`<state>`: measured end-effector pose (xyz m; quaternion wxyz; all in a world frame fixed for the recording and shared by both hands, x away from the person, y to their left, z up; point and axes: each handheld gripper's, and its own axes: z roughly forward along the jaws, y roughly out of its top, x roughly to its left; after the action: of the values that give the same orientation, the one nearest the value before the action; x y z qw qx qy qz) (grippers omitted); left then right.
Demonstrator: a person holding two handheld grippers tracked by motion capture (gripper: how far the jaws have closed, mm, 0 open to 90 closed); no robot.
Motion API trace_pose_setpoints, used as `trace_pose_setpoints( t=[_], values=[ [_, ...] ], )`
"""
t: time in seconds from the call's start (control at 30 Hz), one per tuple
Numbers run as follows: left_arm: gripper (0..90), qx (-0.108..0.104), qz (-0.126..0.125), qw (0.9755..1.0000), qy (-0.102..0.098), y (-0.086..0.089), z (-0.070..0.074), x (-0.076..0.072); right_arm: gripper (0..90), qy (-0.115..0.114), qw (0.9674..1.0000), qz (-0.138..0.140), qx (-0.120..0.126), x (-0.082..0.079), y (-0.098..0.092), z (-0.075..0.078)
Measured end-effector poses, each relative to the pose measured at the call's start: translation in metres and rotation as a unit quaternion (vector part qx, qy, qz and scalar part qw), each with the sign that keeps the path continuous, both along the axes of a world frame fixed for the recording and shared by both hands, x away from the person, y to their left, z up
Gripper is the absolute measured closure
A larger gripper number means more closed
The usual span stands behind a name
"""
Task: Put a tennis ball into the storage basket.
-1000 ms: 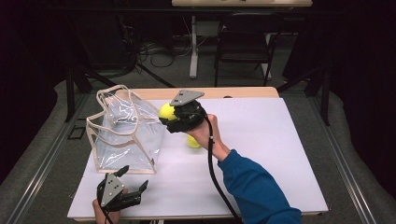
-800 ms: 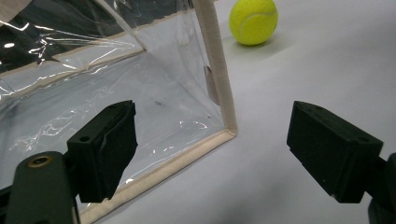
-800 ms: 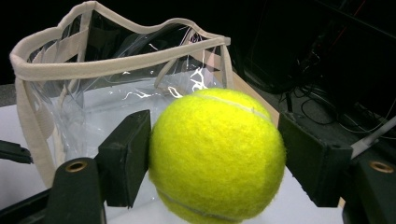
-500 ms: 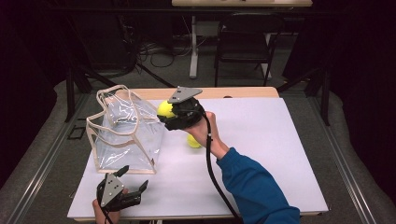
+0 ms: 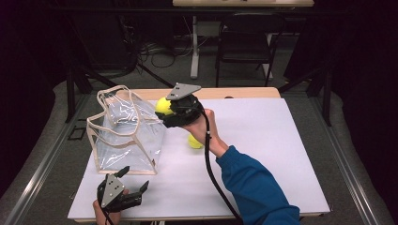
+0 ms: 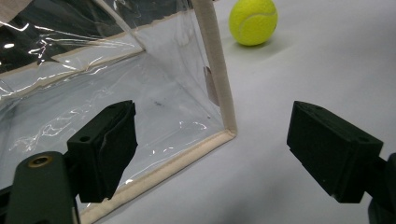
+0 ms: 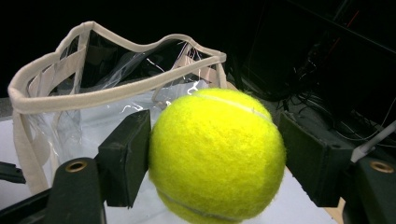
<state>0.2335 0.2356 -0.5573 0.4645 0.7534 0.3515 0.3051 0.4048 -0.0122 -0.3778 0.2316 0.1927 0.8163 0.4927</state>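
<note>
Little has shifted since a second ago: your left gripper (image 5: 129, 183) has eased slightly forward, jaws spread wide, empty, low at the near table (image 5: 281, 154) edge. Beyond it the clear bag (image 5: 126, 131) stands upright, mouth up. Your right gripper (image 5: 165, 108), raised on an outstretched forearm, clamps a tennis ball (image 7: 217, 156) beside the bag's rim. A second ball (image 5: 195, 142) lies on the table beneath your wrist.

The high view looks forward and down over the whole white-topped desk (image 5: 263, 154) from its near side. The left gripper view sits low near the desk's near-left edge, close to the clear plastic bag with beige trim (image 6: 140, 93). The right gripper view looks left, close on that bag's rim. All three views share the bag.
</note>
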Motion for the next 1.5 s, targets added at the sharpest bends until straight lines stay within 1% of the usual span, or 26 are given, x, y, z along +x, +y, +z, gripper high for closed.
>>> trace_pose_setpoints(
  t=[0.57,0.7,0.77,1.0,1.23,1.5],
  values=[
    [16.2,0.001,0.000,1.0000,0.000,-0.001,0.000,0.000,27.4,-0.005,0.9999,0.010,0.008,0.000,0.009,0.006],
    [16.2,-0.004,0.001,1.0000,0.001,0.000,0.000,0.001,27.4,-0.007,0.9999,0.012,0.009,0.000,0.011,0.009],
    [16.2,-0.002,-0.001,1.0000,0.001,-0.001,0.000,0.001,27.4,-0.009,0.9998,0.013,0.010,0.001,0.013,0.011],
    [16.2,-0.003,-0.003,1.0000,-0.001,-0.001,0.000,0.001,27.3,-0.015,0.9995,0.020,0.018,-0.001,0.019,0.017],
    [16.2,-0.002,-0.002,1.0000,0.001,-0.001,0.000,0.001,27.4,-0.022,0.9992,0.026,0.019,-0.002,0.025,0.021],
    [16.2,-0.004,-0.005,1.0000,0.000,-0.001,0.000,0.001,27.4,-0.035,0.9986,0.032,0.025,-0.005,0.034,0.027]
  ],
)
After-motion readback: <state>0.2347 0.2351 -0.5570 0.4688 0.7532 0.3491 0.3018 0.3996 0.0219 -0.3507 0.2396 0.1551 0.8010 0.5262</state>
